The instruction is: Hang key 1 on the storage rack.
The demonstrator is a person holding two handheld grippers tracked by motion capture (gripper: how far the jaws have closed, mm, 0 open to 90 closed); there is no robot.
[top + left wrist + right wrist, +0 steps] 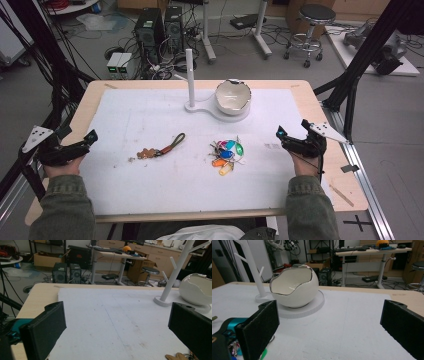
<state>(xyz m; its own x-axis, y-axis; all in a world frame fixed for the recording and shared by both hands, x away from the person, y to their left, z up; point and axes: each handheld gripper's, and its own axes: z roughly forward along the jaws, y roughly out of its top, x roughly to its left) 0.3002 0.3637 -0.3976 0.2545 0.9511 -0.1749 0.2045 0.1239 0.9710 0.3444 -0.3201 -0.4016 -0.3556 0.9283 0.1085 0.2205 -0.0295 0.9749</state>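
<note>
So both claws are just parked at the edges of the white mat (150, 190) right now, nothing in either one; the left gripper (92, 136) has its jaws spread wide over bare mat, and the right gripper (280, 133) is spread just as wide, also empty.

Using the egg-shaped bowl (233, 98) as the landmark: the bunch of keys (226, 152) lies on the near side of it, almost straight toward the person, nearer the right gripper than the left; the brown strap keychain (160, 148) lies near-left of the bowl, well apart from the bunch; the white peg stand (190, 75) stands just left of the bowl, sharing its white base.

Handling guess: the bunch looks light but floppy, a loose pile of metal keys and coloured plastic tags on rings, so it'll splay and dangle the second it lifts; I'd pinch the ring cluster where everything meets, not a single tag, since smooth plastic could slip between the pads; the strap piece looks soft and limp, easiest to grab mid-strap.

The bowl looks like thin glazed ceramic with a jagged rim, so fragile and slick; go gently anywhere near it.
</note>
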